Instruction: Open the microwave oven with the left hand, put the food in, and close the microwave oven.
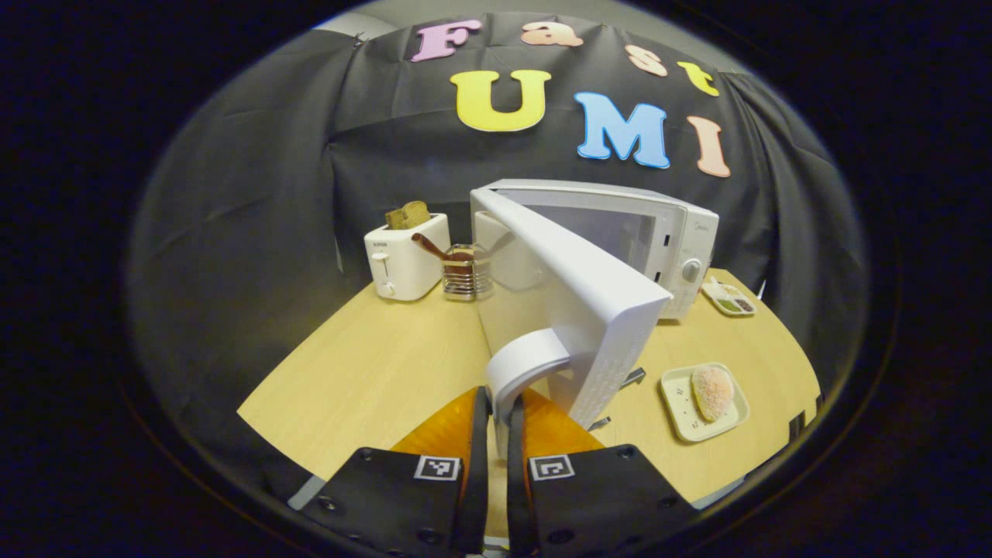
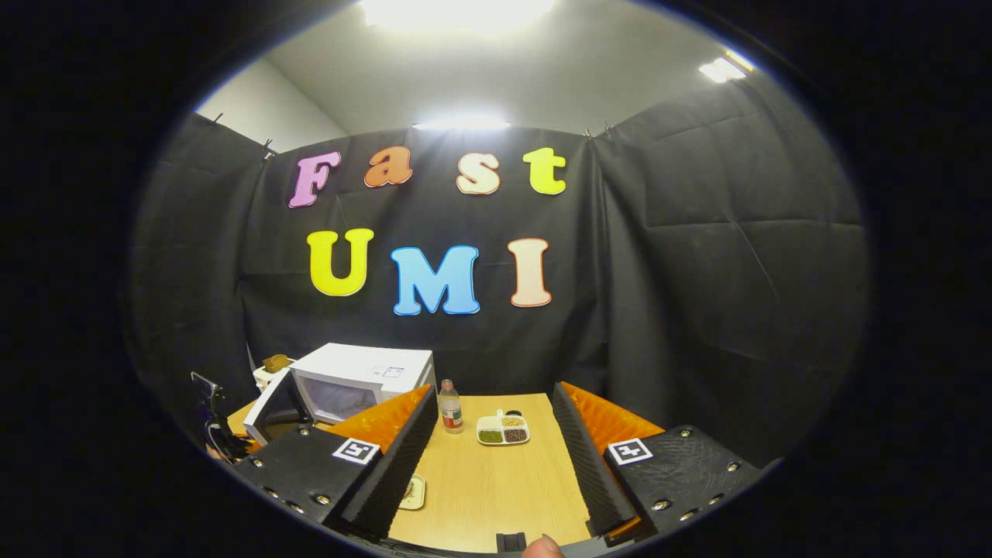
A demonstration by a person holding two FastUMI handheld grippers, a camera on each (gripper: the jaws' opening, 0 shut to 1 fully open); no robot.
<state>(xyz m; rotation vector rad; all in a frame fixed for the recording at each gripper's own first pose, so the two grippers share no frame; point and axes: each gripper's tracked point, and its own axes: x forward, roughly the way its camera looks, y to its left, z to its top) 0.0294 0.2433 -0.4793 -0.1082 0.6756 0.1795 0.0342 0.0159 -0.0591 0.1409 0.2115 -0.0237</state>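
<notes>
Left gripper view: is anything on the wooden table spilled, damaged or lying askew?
Nothing stands out. The white microwave oven has its white door swung open, with the left gripper shut on the curved white handle. The pink food lies on its cream plate. The white toaster stands upright.

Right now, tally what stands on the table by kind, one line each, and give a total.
Appliances: 2, the microwave oven with its door swung open, and the toaster.
Food dishes: 2, the plate of food and the divided dish.
Bottles: 1, the bottle.
Wire holders: 1, the wire holder.
Total: 6.
</notes>
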